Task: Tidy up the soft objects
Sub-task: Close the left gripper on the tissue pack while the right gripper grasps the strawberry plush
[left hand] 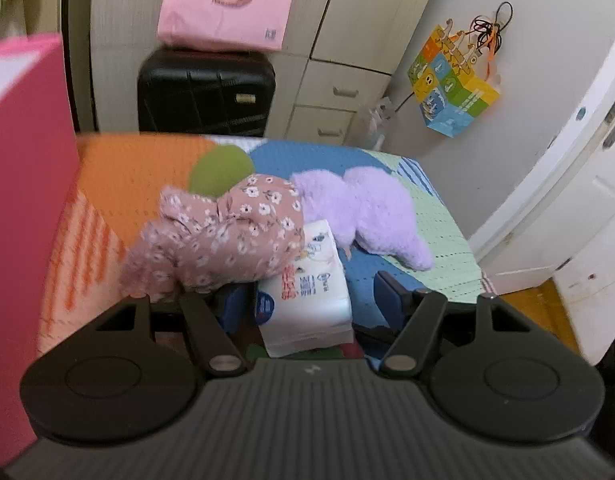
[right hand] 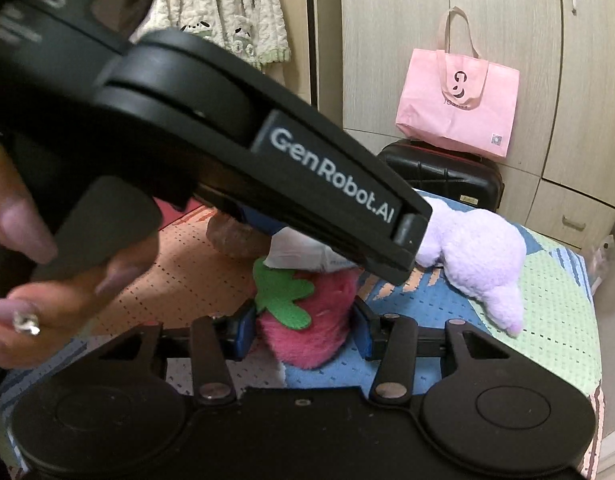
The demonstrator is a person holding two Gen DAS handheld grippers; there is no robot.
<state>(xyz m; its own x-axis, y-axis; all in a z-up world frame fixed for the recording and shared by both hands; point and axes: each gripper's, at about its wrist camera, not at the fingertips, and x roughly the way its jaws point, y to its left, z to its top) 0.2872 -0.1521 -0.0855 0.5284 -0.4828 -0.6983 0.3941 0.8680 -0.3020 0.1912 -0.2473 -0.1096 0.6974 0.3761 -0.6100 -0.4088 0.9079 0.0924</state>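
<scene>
A white tissue pack (left hand: 305, 288), printed in blue and red, is seen between the blue pads of the left gripper (left hand: 307, 300); the jaws stand apart and whether both pads touch it cannot be told. A floral pink garment (left hand: 223, 232) is draped against the pack, with a fluffy lilac plush (left hand: 371, 212) lying beside it on the patterned bedspread (left hand: 127, 176). The right gripper (right hand: 303, 328) is closed around a pink strawberry plush (right hand: 307, 320) with a green felt leaf
</scene>
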